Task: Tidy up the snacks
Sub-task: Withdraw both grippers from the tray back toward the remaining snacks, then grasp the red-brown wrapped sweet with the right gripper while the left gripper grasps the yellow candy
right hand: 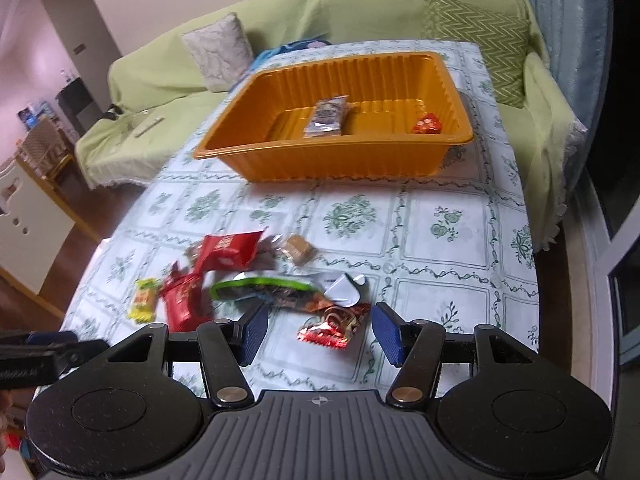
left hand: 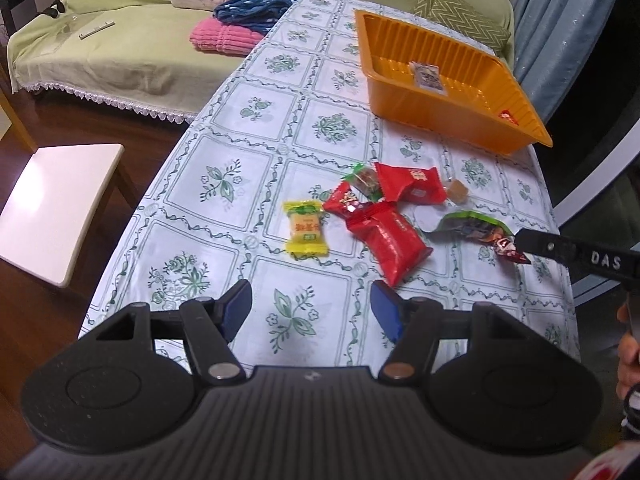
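Our right tongs [right hand: 316,332] gape wide around a small red wrapper [right hand: 334,326] at the desk's [right hand: 440,240] near edge; our left tongs [left hand: 312,308] hang open, holding nothing. Just beyond, snacks [left hand: 384,216] lie scattered. Farther back, the orange tray [right hand: 320,160] holds two packets.

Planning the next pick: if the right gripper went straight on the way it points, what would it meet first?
Most likely the small red foil snack, lying just ahead between the open right gripper fingers; beyond it sits the green-edged packet. Depth is uncertain.
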Demonstrator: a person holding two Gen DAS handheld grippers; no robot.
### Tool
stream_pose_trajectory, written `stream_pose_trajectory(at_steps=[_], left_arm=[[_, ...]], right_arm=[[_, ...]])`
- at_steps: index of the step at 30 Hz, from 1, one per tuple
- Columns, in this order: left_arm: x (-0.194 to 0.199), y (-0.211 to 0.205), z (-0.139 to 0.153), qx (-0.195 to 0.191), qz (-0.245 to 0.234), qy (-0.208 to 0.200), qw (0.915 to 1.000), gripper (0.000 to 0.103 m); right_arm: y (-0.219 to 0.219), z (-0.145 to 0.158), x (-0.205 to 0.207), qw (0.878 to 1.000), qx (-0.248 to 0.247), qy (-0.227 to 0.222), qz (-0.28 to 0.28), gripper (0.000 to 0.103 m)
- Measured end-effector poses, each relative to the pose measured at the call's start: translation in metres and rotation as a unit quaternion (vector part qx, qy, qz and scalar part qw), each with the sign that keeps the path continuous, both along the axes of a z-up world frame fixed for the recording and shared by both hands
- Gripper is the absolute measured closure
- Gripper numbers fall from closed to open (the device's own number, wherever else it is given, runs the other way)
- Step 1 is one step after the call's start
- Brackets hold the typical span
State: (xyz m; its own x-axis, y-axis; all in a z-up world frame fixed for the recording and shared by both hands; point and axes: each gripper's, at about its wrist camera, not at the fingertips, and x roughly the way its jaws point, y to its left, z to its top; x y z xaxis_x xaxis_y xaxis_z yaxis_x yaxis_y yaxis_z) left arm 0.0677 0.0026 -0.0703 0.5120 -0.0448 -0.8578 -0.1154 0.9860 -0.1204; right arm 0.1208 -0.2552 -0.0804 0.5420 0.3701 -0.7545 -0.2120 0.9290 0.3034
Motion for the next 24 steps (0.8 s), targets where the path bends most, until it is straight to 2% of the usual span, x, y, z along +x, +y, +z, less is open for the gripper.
stream_pose_trajectory(at_steps=[4,7,12,24], left_arm=[[0.001,0.004,-0.003,0.002,0.000,0.001,1.0000,0.040],[0.003,0.005,-0.003,0.009,-0.004,0.000,1.0000,0.040],[0.008,0.008,-0.005,0.007,-0.005,-0.002,1.0000,0.040],[0.011,0.008,-0.007,0.014,-0.014,-0.010,0.9998,0.040]], right_arm=[[0.004,-0.008,0.008,1.000,-0.004,0.006,-0.006,0.045],[0.006,-0.013,0.012,1.000,-0.009,0.012,-0.006,0.052],[0.007,-0.020,0.014,1.000,-0.016,0.019,-0.011,0.055],[0.006,-0.032,0.010,0.999,-0.029,0.029,-0.007,0.079]])
